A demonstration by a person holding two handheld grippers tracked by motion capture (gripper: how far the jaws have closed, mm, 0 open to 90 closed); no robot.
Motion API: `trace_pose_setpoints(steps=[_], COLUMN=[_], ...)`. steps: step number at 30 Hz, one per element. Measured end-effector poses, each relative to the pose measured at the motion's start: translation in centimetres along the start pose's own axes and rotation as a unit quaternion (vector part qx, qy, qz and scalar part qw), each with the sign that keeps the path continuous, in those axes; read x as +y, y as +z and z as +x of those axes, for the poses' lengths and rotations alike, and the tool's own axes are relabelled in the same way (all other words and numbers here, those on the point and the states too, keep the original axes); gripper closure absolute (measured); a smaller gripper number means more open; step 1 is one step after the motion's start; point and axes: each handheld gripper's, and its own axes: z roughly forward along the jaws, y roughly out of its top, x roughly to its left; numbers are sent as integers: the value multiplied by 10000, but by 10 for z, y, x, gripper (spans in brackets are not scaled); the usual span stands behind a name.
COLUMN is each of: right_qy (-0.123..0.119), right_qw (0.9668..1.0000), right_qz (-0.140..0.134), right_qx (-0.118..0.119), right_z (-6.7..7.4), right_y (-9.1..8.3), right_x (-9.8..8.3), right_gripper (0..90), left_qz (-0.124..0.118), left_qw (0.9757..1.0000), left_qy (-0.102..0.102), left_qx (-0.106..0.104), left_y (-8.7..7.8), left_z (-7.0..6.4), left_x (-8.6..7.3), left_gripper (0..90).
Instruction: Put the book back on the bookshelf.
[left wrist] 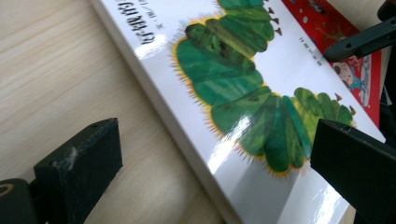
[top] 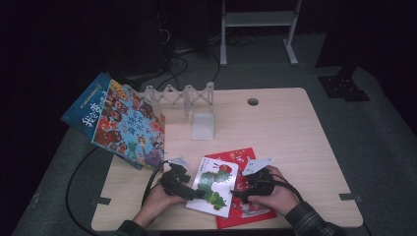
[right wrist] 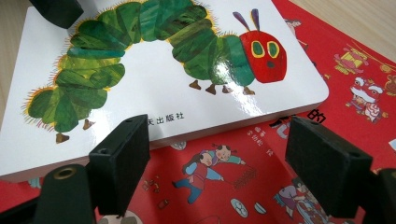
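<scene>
Both tongs, left [top: 196,192] and right [top: 237,193], are released astride the caterpillar board book [top: 215,184]. Unevenly clenched, it may be slid off the red picture book [top: 243,209] at lower centre.

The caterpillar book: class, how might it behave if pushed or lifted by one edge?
The caterpillar book shows a thick edge, so it is probably a stiff board book that won't flop. Its glossy cover may slide easily over the red book beneath.

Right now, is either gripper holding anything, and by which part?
Nothing is held. The left gripper and right gripper stand open beside the caterpillar book.
</scene>
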Motion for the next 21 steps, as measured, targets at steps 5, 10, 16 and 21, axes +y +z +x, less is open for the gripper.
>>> trace_pose_setpoints(steps=[5,10,16,21], right_qy=[-1,-25,-140,-195], right_qw=[10000,9999,9997,9996], right_qz=[5,81,142,116], right_qx=[37,90,132,191], right_z=[-1,-1,-1,-2], right_y=[0,0,0,2], right_x=[-1,-3,-6,-6], right_gripper=[205,202,182,135], left_qz=[-6,-48,-46,-78], left_qw=[9998,9998,9997,9995], left_qy=[47,13,18,-33], left_qx=[-204,-204,-222,-293], left_y=[7,9,14,19], left_z=[-4,-4,-3,0], left_x=[4,5,12,20], left_gripper=[15,0,0,0])
